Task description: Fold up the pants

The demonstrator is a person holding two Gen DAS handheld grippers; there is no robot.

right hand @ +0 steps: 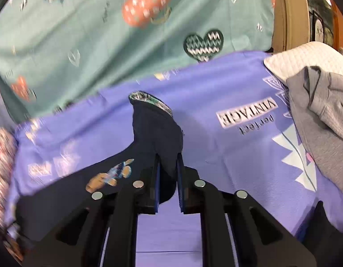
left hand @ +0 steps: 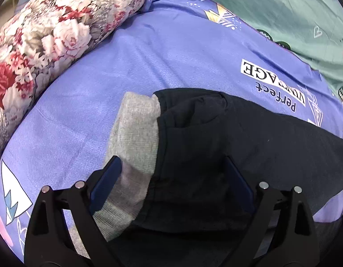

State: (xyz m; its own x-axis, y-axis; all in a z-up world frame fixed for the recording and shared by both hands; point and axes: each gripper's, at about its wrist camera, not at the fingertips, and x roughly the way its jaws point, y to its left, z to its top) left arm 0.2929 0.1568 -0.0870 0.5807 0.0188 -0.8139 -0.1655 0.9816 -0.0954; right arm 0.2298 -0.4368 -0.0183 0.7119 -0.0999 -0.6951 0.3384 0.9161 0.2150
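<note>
Right claw [right hand: 168, 173] pinching dark pants [right hand: 158, 133] edge, left claw [left hand: 171, 178] spread over waistband, purple sheet [right hand: 227, 155] beyond

Left hand-held gripper [left hand: 172, 173] tilted steeply downward, blue-padded jaws spread wide and straddling dark cloth without pinching it, right hand-held gripper [right hand: 168, 178] angled down too, jaws drawn nearly together, clamped on a raised fold of dark fabric
</note>
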